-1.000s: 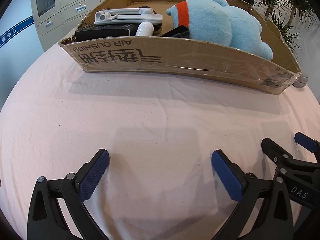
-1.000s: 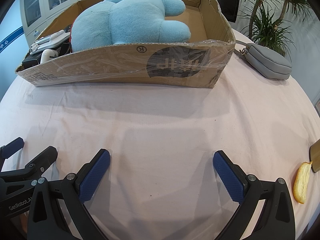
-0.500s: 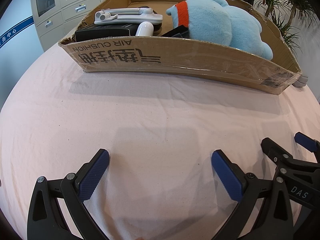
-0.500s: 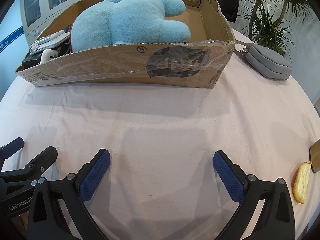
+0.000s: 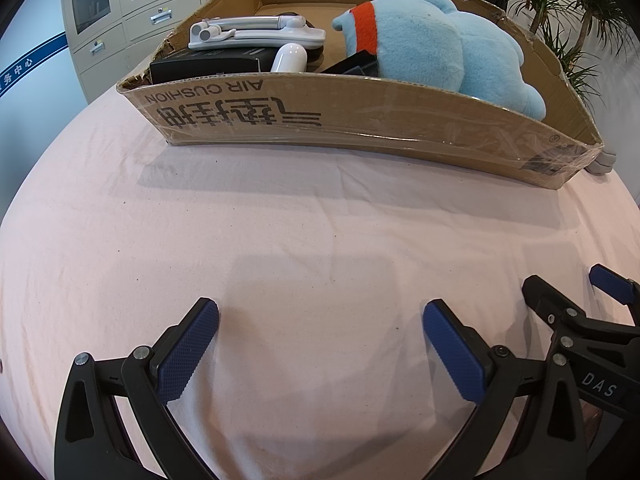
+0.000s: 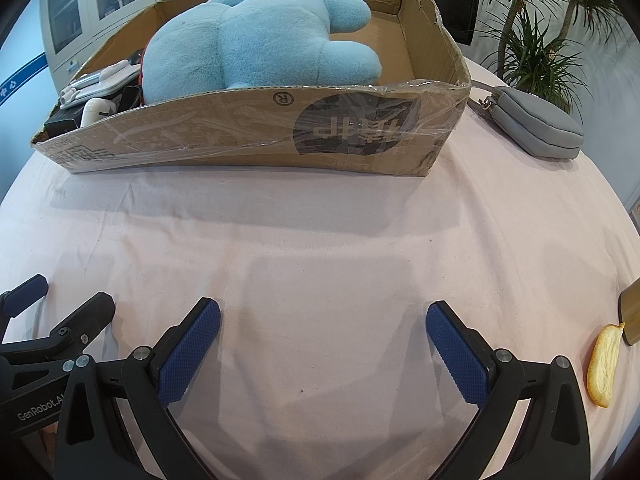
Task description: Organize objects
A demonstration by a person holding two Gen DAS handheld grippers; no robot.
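Observation:
A shallow cardboard box (image 5: 360, 120) (image 6: 248, 128) stands on the pink cloth at the far side. In it lie a blue plush toy (image 5: 436, 48) (image 6: 256, 40), a white folding stand (image 5: 256, 32), a white case (image 5: 289, 57) and a black box (image 5: 208, 66). A grey pouch (image 6: 536, 126) lies on the cloth right of the box. My left gripper (image 5: 320, 326) and my right gripper (image 6: 323, 326) are both open and empty, low over the bare cloth, side by side, well short of the box.
An orange peel piece (image 6: 604, 364) and a brown object's edge (image 6: 630, 314) lie at the right rim of the cloth. Potted plants (image 6: 532, 44) stand behind the pouch. Grey cabinets (image 5: 120, 20) stand at the back left.

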